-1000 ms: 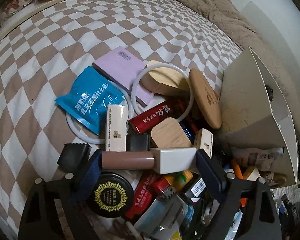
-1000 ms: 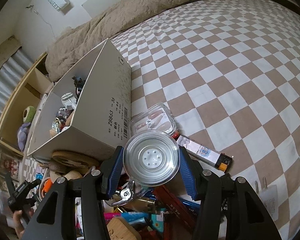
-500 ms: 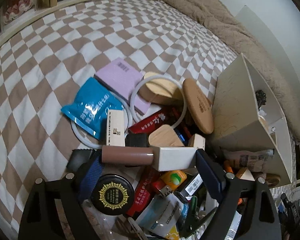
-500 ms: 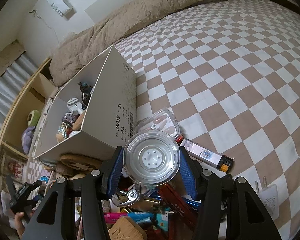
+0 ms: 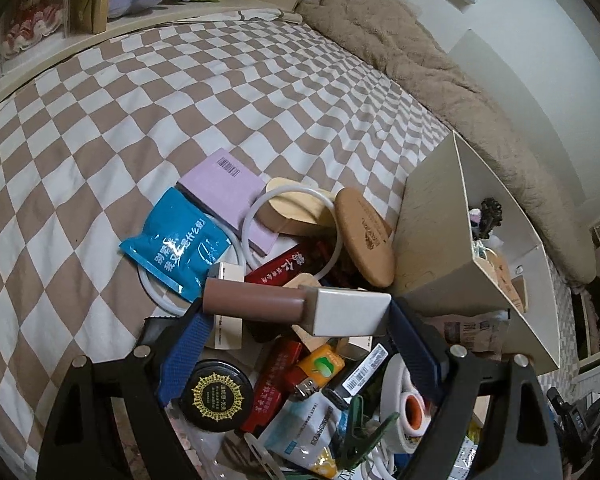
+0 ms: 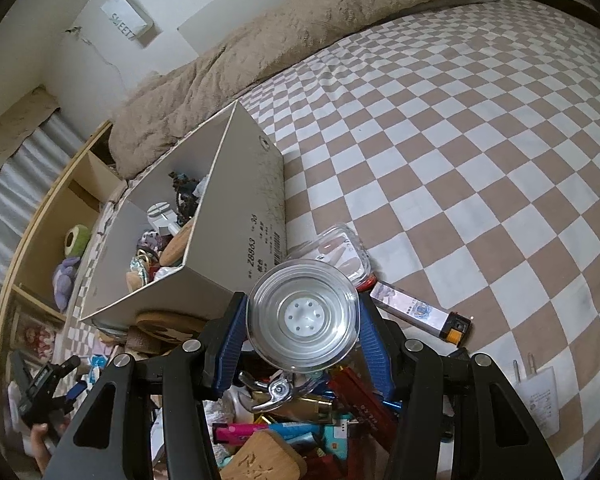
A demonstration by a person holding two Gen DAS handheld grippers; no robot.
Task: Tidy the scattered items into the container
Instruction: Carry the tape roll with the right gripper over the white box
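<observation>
My left gripper (image 5: 296,312) is shut on a brown tube with a white square cap (image 5: 292,306), held crosswise above a heap of scattered items (image 5: 300,384). The open white cardboard box (image 5: 432,240) stands to its right with several items inside. My right gripper (image 6: 302,320) is shut on a clear round plastic jar (image 6: 303,314), seen bottom-on, held above the heap. The box (image 6: 252,240) is up and left of it in the right wrist view.
A blue sachet (image 5: 180,246), a lilac box (image 5: 224,192), white rings (image 5: 284,200) and a round wooden lid (image 5: 364,236) lie left of the box. A lighter (image 6: 420,312), a clear case (image 6: 340,248) and a white plug (image 6: 540,396) lie on the checkered bedspread. A beige blanket (image 6: 300,32) lies behind.
Both grippers have risen with their items; the heap and box look lower and farther. The box's inside shows more in both views.
</observation>
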